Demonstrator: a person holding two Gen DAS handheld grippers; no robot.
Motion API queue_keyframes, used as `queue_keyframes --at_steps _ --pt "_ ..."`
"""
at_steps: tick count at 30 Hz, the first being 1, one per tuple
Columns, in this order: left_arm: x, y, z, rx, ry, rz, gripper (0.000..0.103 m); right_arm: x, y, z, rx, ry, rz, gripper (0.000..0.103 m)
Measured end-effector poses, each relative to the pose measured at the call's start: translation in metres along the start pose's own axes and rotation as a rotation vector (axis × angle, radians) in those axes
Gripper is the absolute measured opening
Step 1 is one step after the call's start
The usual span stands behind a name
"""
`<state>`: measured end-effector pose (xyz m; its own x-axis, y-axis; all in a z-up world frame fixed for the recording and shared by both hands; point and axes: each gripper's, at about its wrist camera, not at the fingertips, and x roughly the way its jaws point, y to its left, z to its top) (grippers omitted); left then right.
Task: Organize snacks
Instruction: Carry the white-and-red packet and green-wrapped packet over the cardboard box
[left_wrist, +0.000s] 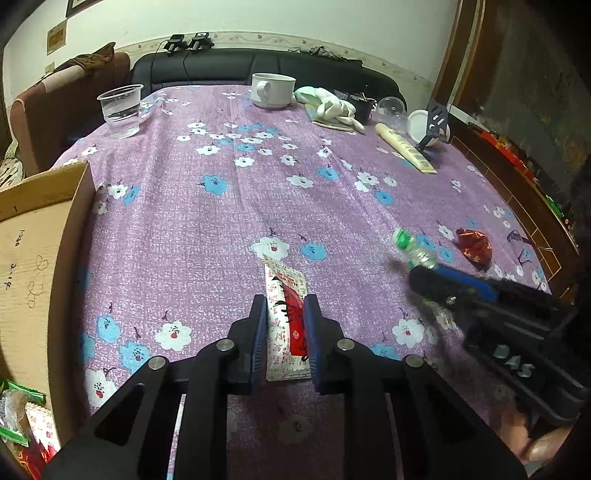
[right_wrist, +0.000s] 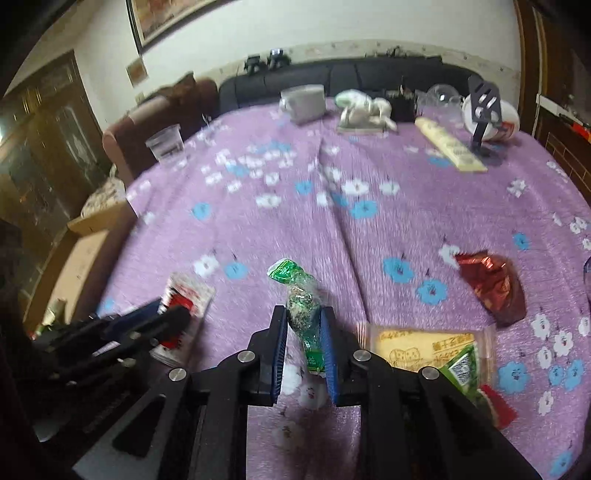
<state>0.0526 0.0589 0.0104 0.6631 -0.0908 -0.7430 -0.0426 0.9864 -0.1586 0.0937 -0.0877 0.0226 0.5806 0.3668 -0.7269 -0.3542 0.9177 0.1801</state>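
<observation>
The table (left_wrist: 229, 206) carries a purple flowered cloth; a dark sofa (left_wrist: 207, 68) stands at 12 o'clock. The cardboard box (left_wrist: 33, 258) at 9 o'clock holds snack packets. Left tongs (left_wrist: 285, 306) clamp the red-and-white packet (left_wrist: 286, 317). Right tongs (right_wrist: 303, 317) clamp the green packet (right_wrist: 301, 306).

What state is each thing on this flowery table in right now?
Left gripper: shut on the red-and-white packet.
Right gripper: shut on the green candy.
Plastic cup: upright, holding water.
White mug: upright.
Cardboard box: open, snacks inside.
Red foil snack: lying loose.
Yellow cracker pack: lying flat, sealed.
</observation>
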Motion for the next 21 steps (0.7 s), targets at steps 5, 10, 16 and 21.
queue_keyframes --at_steps 5,10,16,21 --pt "0.0 0.0 0.0 -0.001 0.002 -0.002 0.017 -0.005 0.003 0.001 0.007 -0.021 0.001 0.019" --pt "0.005 -0.003 -0.001 0.012 0.032 -0.011 0.025 -0.005 -0.001 0.001 0.028 -0.013 0.017 0.019" --pt "0.0 -0.011 -0.002 0.057 -0.005 0.006 0.016 -0.01 0.005 0.0 0.004 -0.039 0.019 0.019" --pt "-0.009 -0.008 0.0 0.042 -0.057 0.02 0.011 -0.016 0.009 0.0 -0.011 -0.067 0.024 0.018"
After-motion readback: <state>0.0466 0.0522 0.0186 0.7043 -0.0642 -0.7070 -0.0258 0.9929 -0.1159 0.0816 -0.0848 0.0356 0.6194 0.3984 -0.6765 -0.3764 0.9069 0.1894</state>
